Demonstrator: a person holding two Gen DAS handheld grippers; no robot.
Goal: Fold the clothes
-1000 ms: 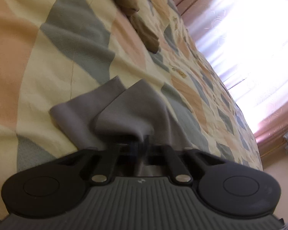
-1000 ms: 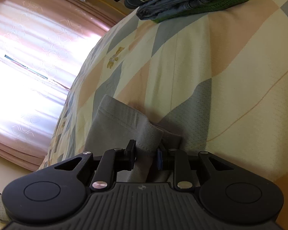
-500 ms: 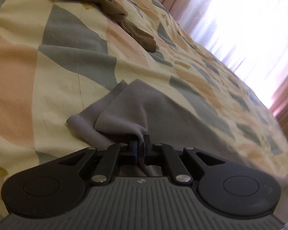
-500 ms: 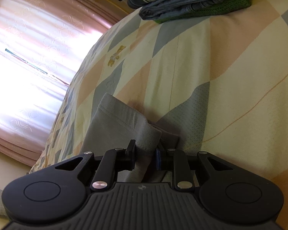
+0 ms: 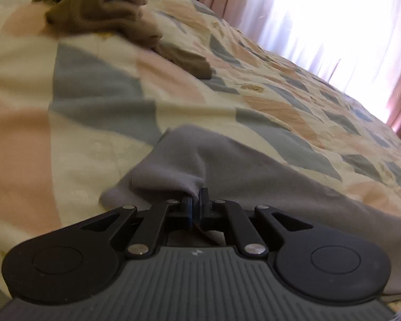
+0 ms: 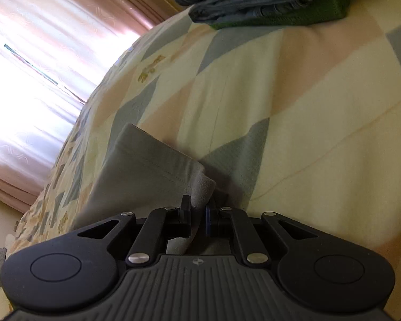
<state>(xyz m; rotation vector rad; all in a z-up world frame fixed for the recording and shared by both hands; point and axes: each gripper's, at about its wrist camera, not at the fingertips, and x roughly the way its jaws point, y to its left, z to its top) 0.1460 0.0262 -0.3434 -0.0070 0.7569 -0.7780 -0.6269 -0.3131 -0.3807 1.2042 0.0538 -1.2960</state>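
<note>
A grey garment (image 5: 254, 176) lies spread on a patchwork bedspread (image 5: 99, 107). My left gripper (image 5: 196, 199) is shut on a bunched corner of it, held just above the bed. In the right wrist view the same grey garment (image 6: 147, 171) shows a stitched hem. My right gripper (image 6: 199, 206) is shut on another corner, with cloth pinched between its jaws. The garment stretches away from both grippers across the bedspread (image 6: 307, 112).
A crumpled brown garment (image 5: 107, 13) lies at the far side of the bed. A stack of folded clothes (image 6: 267, 0), striped, blue and green, sits at the top right. Pink curtains (image 5: 320, 13) and a bright window lie beyond the bed edge.
The left gripper has swung and levelled while pulling its corner, so the grey cloth now lies more spread out to the right. The right gripper has kept its hold and shifted only slightly.
</note>
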